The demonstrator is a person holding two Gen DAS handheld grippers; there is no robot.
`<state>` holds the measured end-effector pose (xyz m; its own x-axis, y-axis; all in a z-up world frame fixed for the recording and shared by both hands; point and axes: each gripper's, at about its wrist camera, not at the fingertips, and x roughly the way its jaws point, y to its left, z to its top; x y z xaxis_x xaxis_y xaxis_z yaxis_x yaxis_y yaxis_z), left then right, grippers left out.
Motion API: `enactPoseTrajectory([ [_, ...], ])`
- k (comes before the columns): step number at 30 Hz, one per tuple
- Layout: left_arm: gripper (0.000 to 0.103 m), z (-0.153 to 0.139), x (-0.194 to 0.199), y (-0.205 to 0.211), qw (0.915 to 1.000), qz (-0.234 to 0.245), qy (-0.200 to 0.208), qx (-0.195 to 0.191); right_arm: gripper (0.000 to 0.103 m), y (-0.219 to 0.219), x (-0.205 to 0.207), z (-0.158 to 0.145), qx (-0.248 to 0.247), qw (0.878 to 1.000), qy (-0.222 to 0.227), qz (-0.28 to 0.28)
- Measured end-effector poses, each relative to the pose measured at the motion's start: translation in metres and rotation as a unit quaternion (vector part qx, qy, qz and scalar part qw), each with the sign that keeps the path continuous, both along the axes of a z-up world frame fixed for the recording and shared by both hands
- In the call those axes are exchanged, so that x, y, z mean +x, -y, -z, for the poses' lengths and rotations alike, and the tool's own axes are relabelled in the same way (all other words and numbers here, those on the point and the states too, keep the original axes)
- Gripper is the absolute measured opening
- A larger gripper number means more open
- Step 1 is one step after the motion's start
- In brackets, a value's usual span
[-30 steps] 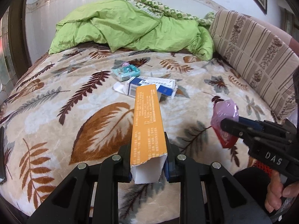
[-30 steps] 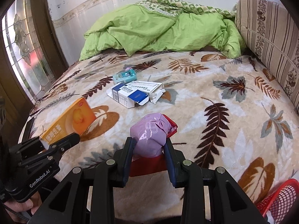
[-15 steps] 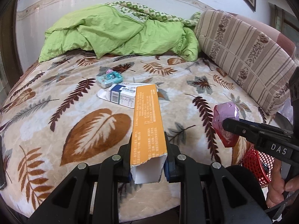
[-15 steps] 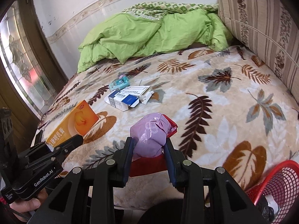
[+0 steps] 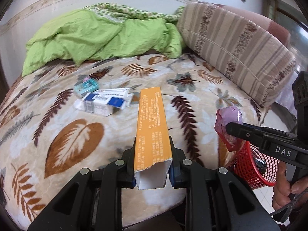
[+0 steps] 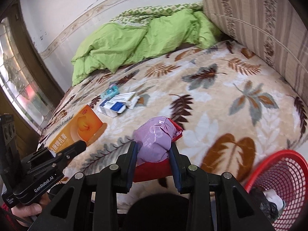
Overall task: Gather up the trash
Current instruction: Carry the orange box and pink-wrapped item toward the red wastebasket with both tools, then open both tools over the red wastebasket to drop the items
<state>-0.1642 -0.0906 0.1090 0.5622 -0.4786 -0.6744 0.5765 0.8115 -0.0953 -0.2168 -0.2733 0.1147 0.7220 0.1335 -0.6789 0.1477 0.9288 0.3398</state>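
Both hands have swung toward the red mesh bin [image 6: 284, 188], now at four o'clock off the bed's edge. The left gripper [image 5: 152, 165] clamps the orange carton [image 5: 151, 127]; the right gripper [image 6: 153, 154] pinches a pink-and-red wrapper [image 6: 156, 138]. Dropping looks next; the blue-and-white boxes [image 5: 104, 104] remain on the blanket [image 5: 192, 88].

Matt card box [image 5: 152, 127]; glossy pink plastic wrapper [image 6: 154, 140]; fuzzy fleece blanket [image 5: 63, 134]; red plastic mesh basket [image 6: 284, 175], lower right.

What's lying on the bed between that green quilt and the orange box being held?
A small teal packet and a blue-and-white carton on the leaf-print blanket, shown in both wrist views.
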Motion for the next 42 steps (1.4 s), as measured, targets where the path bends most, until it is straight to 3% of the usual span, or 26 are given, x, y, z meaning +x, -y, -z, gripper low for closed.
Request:
enactPoseTrajectory([
  [7, 0.023, -0.011, -0.020, 0.049, 0.9971, 0.074, 0.012, 0.009, 0.035, 0.047, -0.031, 0.002, 0.006, 0.998, -0.008, 0.060],
  [13, 0.023, -0.019, -0.034, 0.103, 0.9870, 0.160, -0.016, -0.002, 0.035, 0.099, -0.075, 0.002, 0.009, 0.991, -0.018, 0.129],
  [19, 0.023, -0.018, -0.058, 0.159, 0.9686, 0.241, -0.060, -0.010, 0.035, 0.150, -0.127, 0.004, 0.010, 0.978, -0.031, 0.206],
  [25, 0.023, -0.003, -0.076, 0.204, 0.9439, 0.308, -0.119, -0.011, 0.037, 0.179, -0.162, 0.007, 0.009, 0.967, -0.044, 0.252],
  [27, 0.034, 0.001, -0.084, 0.213, 0.9357, 0.330, -0.125, -0.006, 0.041, 0.184, -0.168, 0.009, 0.018, 0.964, -0.046, 0.262],
  [28, 0.047, 0.002, -0.087, 0.215, 0.9353, 0.332, -0.121, -0.003, 0.043, 0.186, -0.169, 0.011, 0.022, 0.963, -0.045, 0.264],
  [29, 0.051, 0.002, -0.089, 0.215, 0.9367, 0.330, -0.116, -0.001, 0.043, 0.187, -0.171, 0.011, 0.024, 0.962, -0.045, 0.267],
  [33, 0.051, -0.002, -0.088, 0.206, 0.9410, 0.321, -0.107, -0.003, 0.043, 0.185, -0.170, 0.009, 0.024, 0.963, -0.039, 0.266],
  [42, 0.051, -0.006, -0.052, 0.154, 0.9658, 0.238, -0.103, -0.008, 0.043, 0.165, -0.137, 0.001, 0.037, 0.974, -0.021, 0.220],
])
